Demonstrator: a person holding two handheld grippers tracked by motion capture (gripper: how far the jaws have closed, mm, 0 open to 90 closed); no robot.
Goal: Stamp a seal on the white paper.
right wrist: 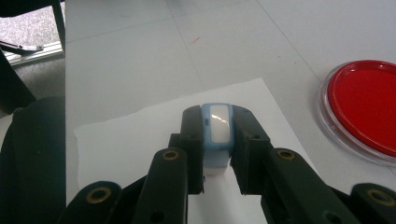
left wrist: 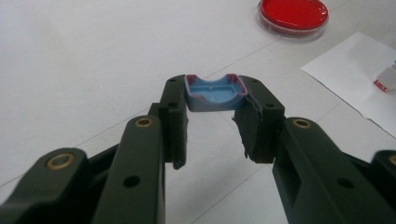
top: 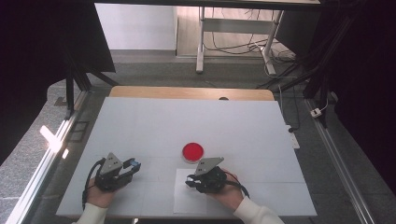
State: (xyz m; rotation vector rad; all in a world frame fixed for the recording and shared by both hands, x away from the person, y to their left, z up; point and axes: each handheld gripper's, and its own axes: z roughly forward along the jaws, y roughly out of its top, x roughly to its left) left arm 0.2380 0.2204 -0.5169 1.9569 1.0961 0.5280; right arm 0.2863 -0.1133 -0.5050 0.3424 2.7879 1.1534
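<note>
My left gripper [left wrist: 212, 100] is shut on a small blue cap [left wrist: 212, 93] with a reddish rim, its hollow side facing up. In the high view the left gripper [top: 134, 164] rests low at the table's front left. My right gripper [right wrist: 218, 123] is shut on a small white piece with a light-blue frame [right wrist: 218, 126], held just over a white paper sheet [right wrist: 130, 140]. In the high view the right gripper [top: 188, 181] is at the front centre, over the paper sheet [top: 184, 198]. A red round dish [top: 193, 151] lies just beyond it.
The white table top [top: 196, 121] stretches far behind the red dish [right wrist: 366, 109], with a wooden edge at the back. The table's left side borders a metal rail [top: 46, 158]. The red dish [left wrist: 293, 14] and the paper sheet [left wrist: 350, 74] lie right of the left gripper.
</note>
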